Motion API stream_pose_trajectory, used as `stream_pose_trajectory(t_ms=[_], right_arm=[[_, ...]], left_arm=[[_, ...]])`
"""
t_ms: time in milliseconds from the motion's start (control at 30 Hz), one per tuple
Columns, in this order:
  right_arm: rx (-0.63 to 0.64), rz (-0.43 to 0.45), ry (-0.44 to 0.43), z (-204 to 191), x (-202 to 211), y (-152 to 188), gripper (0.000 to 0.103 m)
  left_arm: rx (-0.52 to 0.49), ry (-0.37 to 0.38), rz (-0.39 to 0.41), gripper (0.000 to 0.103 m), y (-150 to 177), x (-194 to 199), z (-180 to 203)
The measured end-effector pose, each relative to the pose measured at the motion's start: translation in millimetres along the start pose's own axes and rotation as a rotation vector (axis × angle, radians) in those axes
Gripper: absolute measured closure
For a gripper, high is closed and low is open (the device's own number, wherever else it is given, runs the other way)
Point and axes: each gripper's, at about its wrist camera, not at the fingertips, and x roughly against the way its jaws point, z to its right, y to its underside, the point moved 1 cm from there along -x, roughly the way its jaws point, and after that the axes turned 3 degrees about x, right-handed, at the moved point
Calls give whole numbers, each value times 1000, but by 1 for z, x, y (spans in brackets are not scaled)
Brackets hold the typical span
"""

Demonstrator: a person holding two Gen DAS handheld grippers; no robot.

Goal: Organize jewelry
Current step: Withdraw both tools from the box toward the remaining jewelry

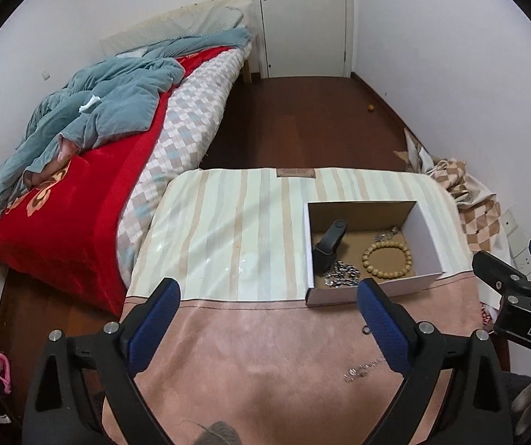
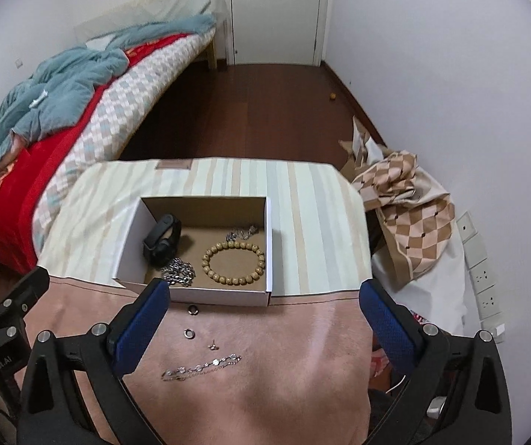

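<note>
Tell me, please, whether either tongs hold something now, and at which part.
Nothing is held. The left tongs and the right tongs both stand open and empty above the pink cloth.

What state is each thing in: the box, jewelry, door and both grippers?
Box: open, no lid.
Bead bracelet: inside box.
Black band: inside box.
Silver chain: outside, on cloth.
Two rings: outside box.
Door: closed.
Left gripper: open, empty.
Right gripper: open, empty.

A home bedroom. An unmade bed (image 1: 80,185) with a red blanket (image 1: 65,230) and rumpled teal quilt (image 1: 109,107) stands along the white wall, beside dark wooden flooring (image 1: 302,118). A white door (image 1: 302,18) closes off the far end.
</note>
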Motion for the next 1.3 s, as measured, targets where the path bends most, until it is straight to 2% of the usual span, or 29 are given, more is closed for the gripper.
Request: stream_pose_trajectory(t_ms=[300,500,633,800,900,967,1100,1200,1300], right_arm=[[-16,65,2,0,51,13,0],[-47,78,-24,4,61,24,0],[-85,23,-51,13,35,42,0],[-149,-91,-99,23,-26,81,0],[-170,-123,-120,23,-60,100,0],[-173,-136,-135,20,-79,110,4],[-189,-156,-192,10,-107,119,24],[-172,-158,-208,-2,-122,121,34],[-118,-128,-180,-17,-127,120,44]], left_arm=[[8,34,52,6,7,42,2],[26,-14,81,6,16,41,1],[34,-64,53,6,32,16,-3],[17,-141,-38,6,60,-29,-6],[2,-185,-87,6,74,-53,-6],[-2,-202,-120,6,80,-66,-9],[10,-210,-180,6,89,-83,-19],[16,-214,-213,6,94,-94,-24],[19,-217,-237,6,99,-102,-28]])
